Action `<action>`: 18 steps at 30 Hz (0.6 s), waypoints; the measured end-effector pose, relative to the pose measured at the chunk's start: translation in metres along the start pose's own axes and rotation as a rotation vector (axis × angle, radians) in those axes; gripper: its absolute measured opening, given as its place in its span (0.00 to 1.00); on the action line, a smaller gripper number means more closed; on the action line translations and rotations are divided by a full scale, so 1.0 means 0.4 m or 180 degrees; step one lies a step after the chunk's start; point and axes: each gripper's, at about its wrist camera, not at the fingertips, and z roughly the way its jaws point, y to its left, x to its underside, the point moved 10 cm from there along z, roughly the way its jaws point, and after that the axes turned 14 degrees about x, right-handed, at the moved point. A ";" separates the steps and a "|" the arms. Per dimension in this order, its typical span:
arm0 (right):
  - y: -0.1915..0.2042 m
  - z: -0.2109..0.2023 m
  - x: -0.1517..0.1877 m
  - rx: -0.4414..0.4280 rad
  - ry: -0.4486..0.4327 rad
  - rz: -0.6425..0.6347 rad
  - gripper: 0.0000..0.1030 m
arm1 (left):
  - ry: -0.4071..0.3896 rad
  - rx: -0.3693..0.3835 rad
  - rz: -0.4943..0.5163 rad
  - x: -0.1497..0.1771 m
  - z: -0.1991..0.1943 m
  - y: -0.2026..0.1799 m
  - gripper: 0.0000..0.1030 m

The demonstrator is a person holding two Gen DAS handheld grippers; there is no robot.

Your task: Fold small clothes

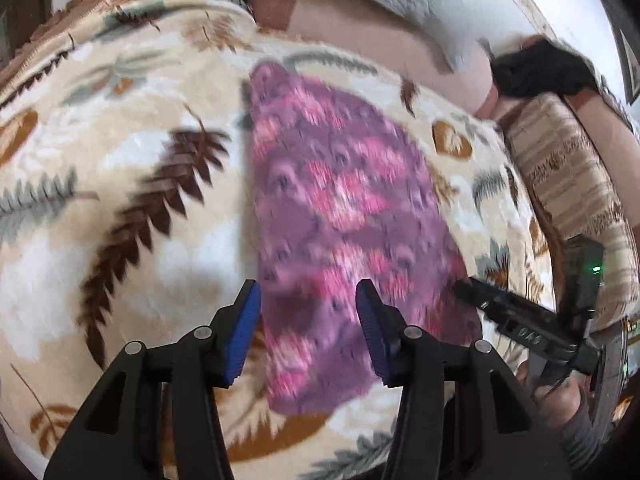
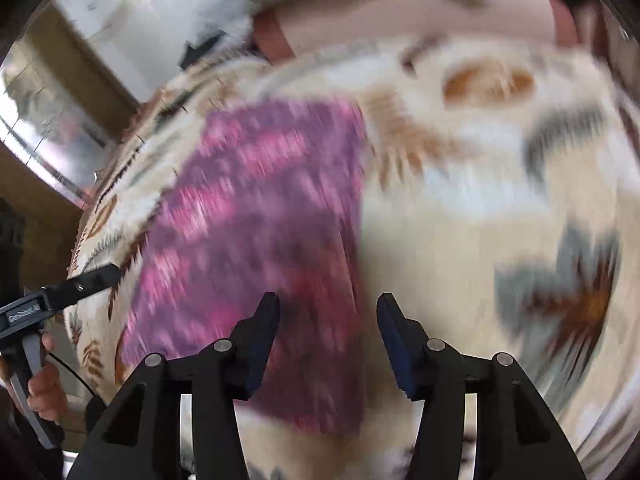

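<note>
Fuzzy purple cloth (image 1: pixel 344 216), leafy plush blanket (image 1: pixel 132 184)

Purple-pink garment (image 1: pixel 344 216) flat on blanket (image 1: pixel 120 184)

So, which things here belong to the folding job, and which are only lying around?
For the job:
- purple-pink cloth
- left gripper, open
- right gripper, open

Lying about:
- leaf-print blanket
- striped cushion
- black item

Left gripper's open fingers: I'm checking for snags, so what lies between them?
In the left wrist view, the left gripper is open, and only the purple-pink cloth shows between its fingers, lying on the leaf-patterned blanket.
</note>
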 end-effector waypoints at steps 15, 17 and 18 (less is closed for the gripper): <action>-0.054 -0.008 0.067 -0.0077 0.0235 0.0392 0.25 | 0.0253 -0.0410 -0.0083 0.082 0.028 0.072 0.52; -0.049 -0.068 0.029 -0.0013 -0.0050 0.0358 0.26 | 0.0107 -0.0207 -0.0031 0.070 -0.005 0.028 0.51; -0.033 -0.103 0.010 -0.0116 -0.0221 0.0293 0.27 | 0.0028 -0.0164 0.0030 0.060 -0.014 0.006 0.51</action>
